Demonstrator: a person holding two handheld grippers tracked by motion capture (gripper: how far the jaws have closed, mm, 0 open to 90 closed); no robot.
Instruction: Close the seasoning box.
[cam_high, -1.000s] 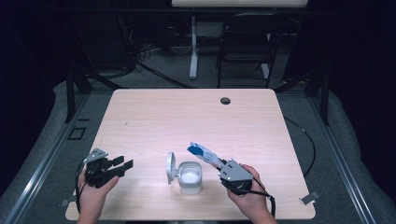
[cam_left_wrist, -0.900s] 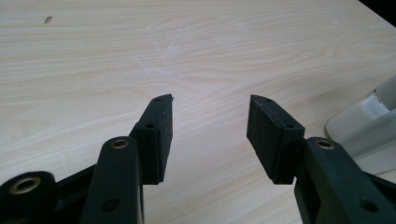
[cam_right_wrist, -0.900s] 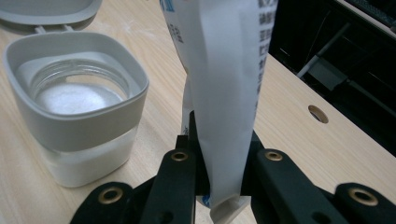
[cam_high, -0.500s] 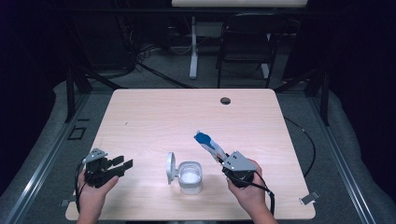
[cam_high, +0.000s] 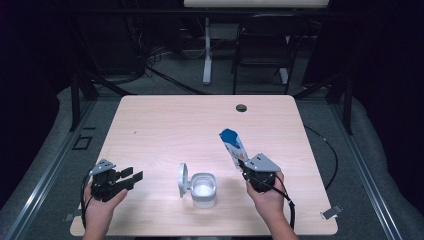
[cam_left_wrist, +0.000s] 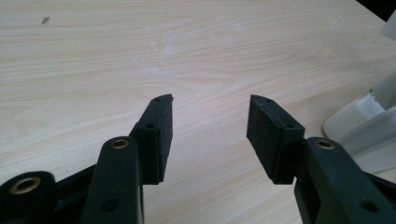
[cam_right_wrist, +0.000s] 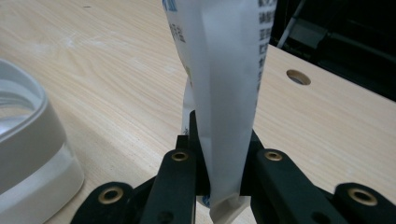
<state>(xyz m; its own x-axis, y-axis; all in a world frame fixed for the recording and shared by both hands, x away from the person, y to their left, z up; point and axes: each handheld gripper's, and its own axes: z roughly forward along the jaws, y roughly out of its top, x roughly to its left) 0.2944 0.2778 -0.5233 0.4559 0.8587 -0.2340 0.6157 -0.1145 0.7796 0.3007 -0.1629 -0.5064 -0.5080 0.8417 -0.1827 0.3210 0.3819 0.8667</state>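
Compared w/ a second ago, the right gripper (cam_high: 248, 169) has swung the white paper pouch with a blue top (cam_high: 232, 144) away from the white plastic container with a hinged lid (cam_high: 202, 189): then it leaned over the opening, now it points up and to the right, in the lower middle of the high view. Probably the pouring is finished and the pouch goes to the table next.

Right jaws are closed tight on the pouch's lower end; it is thin, creased, w/ printed text. The left gripper (cam_high: 131, 177), lower left, has its jaws wide apart, nothing between the matte black pads (cam_left_wrist: 159, 135).

The container is round-cornered, smooth, w/ white powder inside, lid standing open. The light wooden table (cam_high: 165, 127) shows fine grain.
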